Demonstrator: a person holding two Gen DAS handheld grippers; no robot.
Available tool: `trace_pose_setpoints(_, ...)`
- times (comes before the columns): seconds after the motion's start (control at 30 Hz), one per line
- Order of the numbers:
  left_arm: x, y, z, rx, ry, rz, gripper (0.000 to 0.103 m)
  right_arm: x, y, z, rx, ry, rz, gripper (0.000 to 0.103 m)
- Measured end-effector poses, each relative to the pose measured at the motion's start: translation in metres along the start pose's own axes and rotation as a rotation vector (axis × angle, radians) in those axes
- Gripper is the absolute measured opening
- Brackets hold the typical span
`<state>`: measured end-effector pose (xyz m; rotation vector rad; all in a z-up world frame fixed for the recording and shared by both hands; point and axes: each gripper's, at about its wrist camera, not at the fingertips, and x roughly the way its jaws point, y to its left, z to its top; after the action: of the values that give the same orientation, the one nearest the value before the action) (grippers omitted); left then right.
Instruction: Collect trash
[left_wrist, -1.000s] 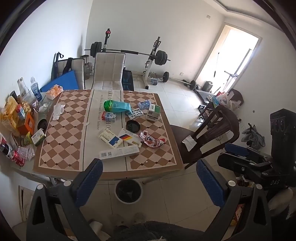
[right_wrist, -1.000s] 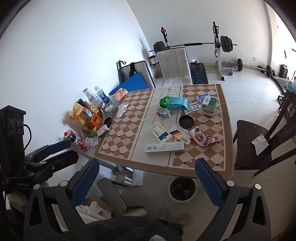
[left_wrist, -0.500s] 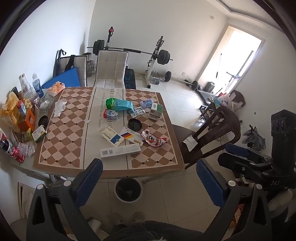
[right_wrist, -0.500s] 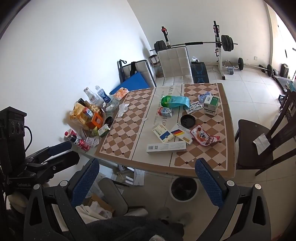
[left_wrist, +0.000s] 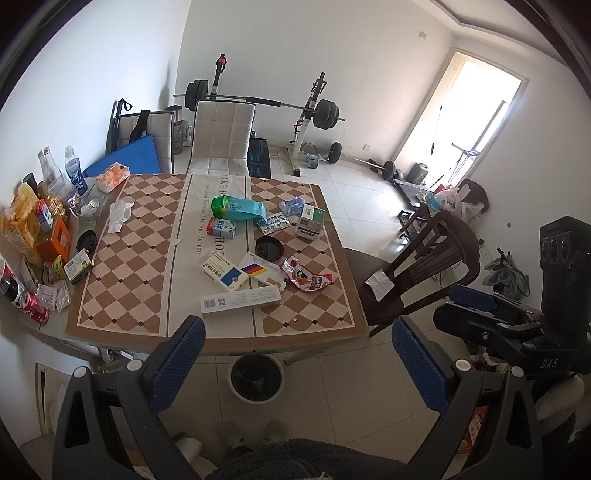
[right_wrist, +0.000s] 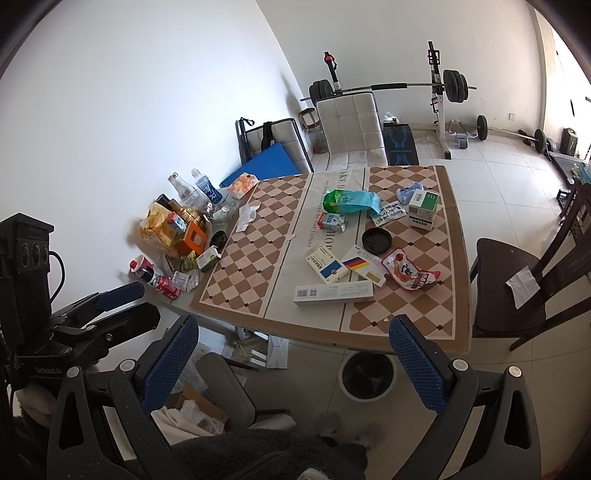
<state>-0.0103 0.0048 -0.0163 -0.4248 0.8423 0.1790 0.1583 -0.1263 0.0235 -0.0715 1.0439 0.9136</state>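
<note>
Progress: not started, by the look of it; nothing is collected yet.
Hand-held grippers: left hand-held gripper (left_wrist: 291, 363) and right hand-held gripper (right_wrist: 293, 360) both spread wide, empty, short of the table (left_wrist: 122, 288).
Trash: long white box (left_wrist: 239, 301), red snack wrapper (left_wrist: 308, 279), green bag (left_wrist: 236, 208) lie on the table.
Bin: wastebasket (left_wrist: 256, 380) stands on the floor under the table's near edge.

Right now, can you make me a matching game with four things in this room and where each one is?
Things:
1. trash bin
2. long white box
3. red cola can
4. white paper scrap

Places:
A. on the seat of the dark wooden chair
B. on the floor under the near edge of the table
C. on the table, nearest the grippers
D. at the cluttered end of the table by the wall

Pairs: 1-B, 2-C, 3-D, 4-A
</note>
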Motion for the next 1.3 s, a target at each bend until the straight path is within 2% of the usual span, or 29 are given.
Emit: trace_pose_setpoints(1.3, -0.0045, -0.0007, 0.0033, -0.002, -0.002, -0.001, 0.103, 0.0054, 0.0062, -0.0033, -0.003, -0.001, 0.004, 0.103)
